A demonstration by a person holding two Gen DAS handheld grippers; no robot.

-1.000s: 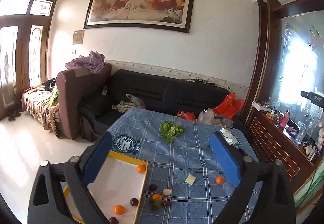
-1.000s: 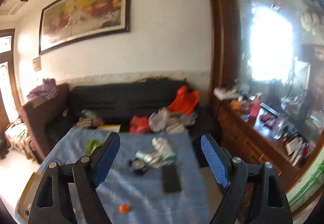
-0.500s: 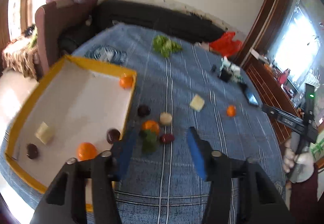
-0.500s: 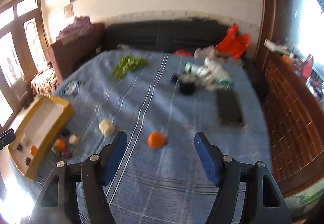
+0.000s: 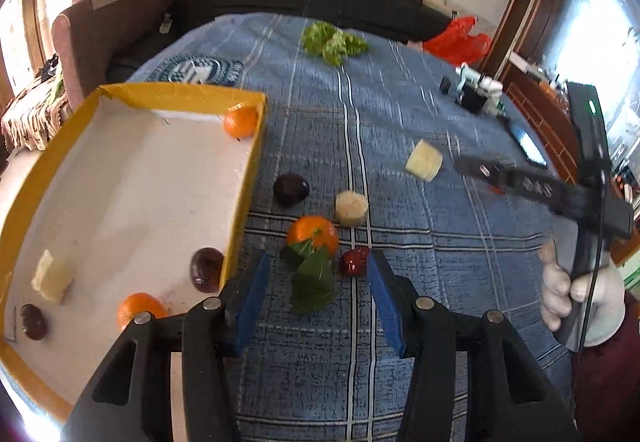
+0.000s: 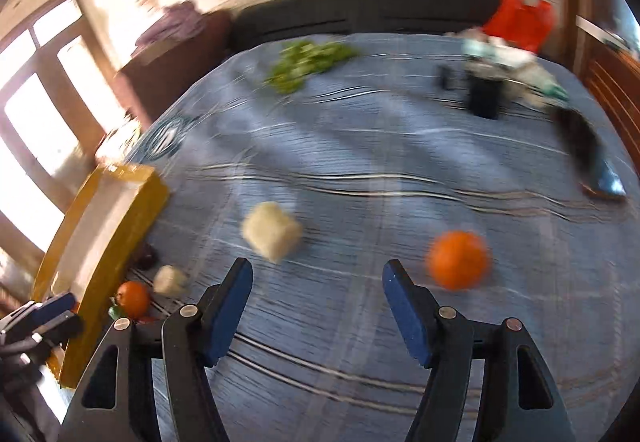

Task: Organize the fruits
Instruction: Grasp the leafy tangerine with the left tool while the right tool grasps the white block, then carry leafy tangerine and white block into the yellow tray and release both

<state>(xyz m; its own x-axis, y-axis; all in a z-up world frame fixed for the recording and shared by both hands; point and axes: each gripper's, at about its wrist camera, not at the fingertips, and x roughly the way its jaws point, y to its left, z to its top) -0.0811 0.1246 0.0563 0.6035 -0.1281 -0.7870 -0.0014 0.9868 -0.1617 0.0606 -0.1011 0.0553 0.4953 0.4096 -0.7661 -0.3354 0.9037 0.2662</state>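
A yellow-rimmed white tray (image 5: 256, 146) lies at the left and holds two oranges, dark plums and a pale cube. My left gripper (image 5: 316, 282) is open and empty, just above a leafy orange (image 5: 313, 235) and a red fruit (image 5: 354, 261) on the blue cloth. A dark plum (image 5: 291, 189) and two pale pieces (image 5: 351, 208) lie beyond. My right gripper (image 6: 318, 290) is open and empty, low over the cloth between a pale cube (image 6: 272, 231) and a lone orange (image 6: 458, 259). The tray (image 6: 120, 226) shows at its left.
Green lettuce (image 5: 333, 41) lies at the far side of the table. A phone (image 5: 528, 144) and small bottles and a dark cup (image 5: 476, 90) sit at the right. A black sofa (image 5: 304, 10) stands behind the table.
Both grippers have tilted down from the room toward the table and moved closer to the fruit. The left one has narrowed its jaws near the leafy orange.
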